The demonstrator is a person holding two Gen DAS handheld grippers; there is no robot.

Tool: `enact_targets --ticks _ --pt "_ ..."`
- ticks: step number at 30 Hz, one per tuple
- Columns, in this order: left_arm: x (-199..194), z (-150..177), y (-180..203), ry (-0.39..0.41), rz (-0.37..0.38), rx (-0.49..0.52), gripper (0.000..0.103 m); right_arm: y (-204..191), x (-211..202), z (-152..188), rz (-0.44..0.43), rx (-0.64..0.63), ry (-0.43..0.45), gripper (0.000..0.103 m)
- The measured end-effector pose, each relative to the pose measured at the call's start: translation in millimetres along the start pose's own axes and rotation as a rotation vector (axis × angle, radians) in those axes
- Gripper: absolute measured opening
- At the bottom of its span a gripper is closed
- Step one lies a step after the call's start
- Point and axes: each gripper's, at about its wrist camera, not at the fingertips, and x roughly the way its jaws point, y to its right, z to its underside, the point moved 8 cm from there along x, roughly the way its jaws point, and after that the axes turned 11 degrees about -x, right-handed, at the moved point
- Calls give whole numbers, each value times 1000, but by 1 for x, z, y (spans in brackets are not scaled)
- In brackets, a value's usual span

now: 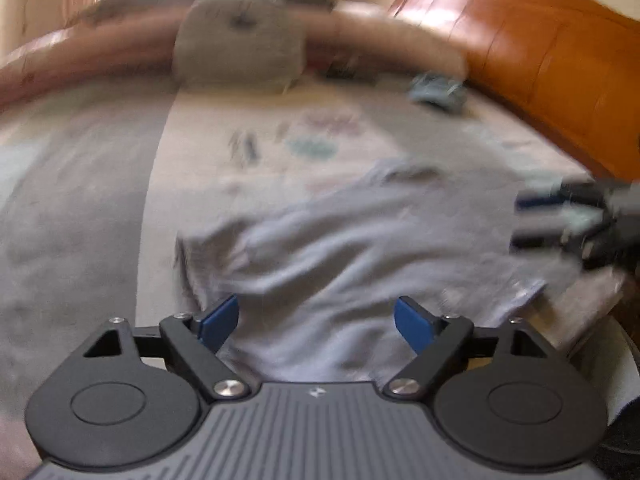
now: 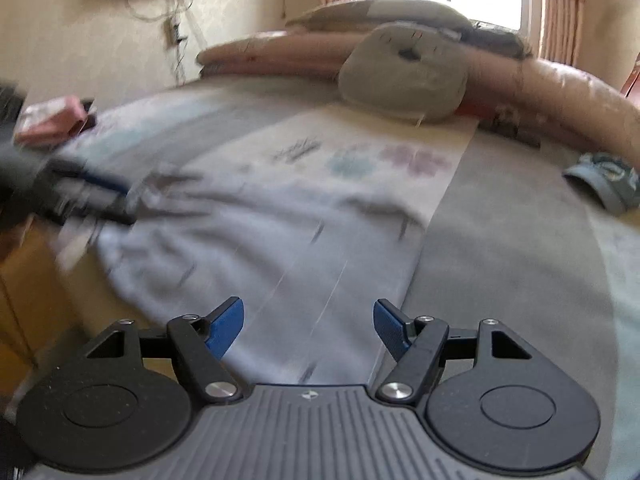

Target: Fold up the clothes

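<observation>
A pale blue-grey garment [image 1: 352, 248] lies spread and rumpled on the bed, also in the right wrist view [image 2: 248, 240]. My left gripper [image 1: 316, 322] is open just above its near edge, holding nothing. My right gripper [image 2: 308, 322] is open above the garment's edge, empty. Each gripper shows blurred in the other's view: the right one [image 1: 568, 216] at the garment's right side, the left one [image 2: 80, 196] at its left side. Both views are motion-blurred.
The bed [image 2: 500, 248] has a grey and cream printed cover. A grey cushion [image 2: 404, 80] and pink bolster [image 2: 552, 92] lie at the back. A small folded blue-green item [image 2: 604, 184] sits on the right. An orange wooden headboard [image 1: 540, 60] stands on the right.
</observation>
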Motion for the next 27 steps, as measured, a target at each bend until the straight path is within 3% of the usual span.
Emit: enact_targets --ticks 1,7,13,15,17,19,21,24,26,27 --pt "6 3 -6 -13 -24 -25 84 7 7 -9 -2 5 6 85" --pt "11 6 -4 1 10 -33 85 35 60 -50 -62 64 23 85" --pt "9 3 -14 10 74 -101 85 58 128 -35 -41 122 -65 86" --pt "8 1 -17 12 101 -138 85 58 131 -32 -41 106 -26 87" --pt "4 -6 -19 10 122 -185 84 56 130 -33 -34 92 -48 87" --pt "-4 -19 -16 57 150 -179 85 54 127 -41 -22 92 -66 86" --pt "-8 -31 -13 95 179 -169 85 49 120 -54 -38 77 -24 87" --pt "11 -37 -23 60 163 -207 85 38 123 -69 -103 64 7 87" --pt "29 -35 -34 14 125 -251 84 34 137 -66 -123 69 -29 87" --pt "32 -35 -36 15 144 -268 85 34 144 -61 -117 70 -48 87"
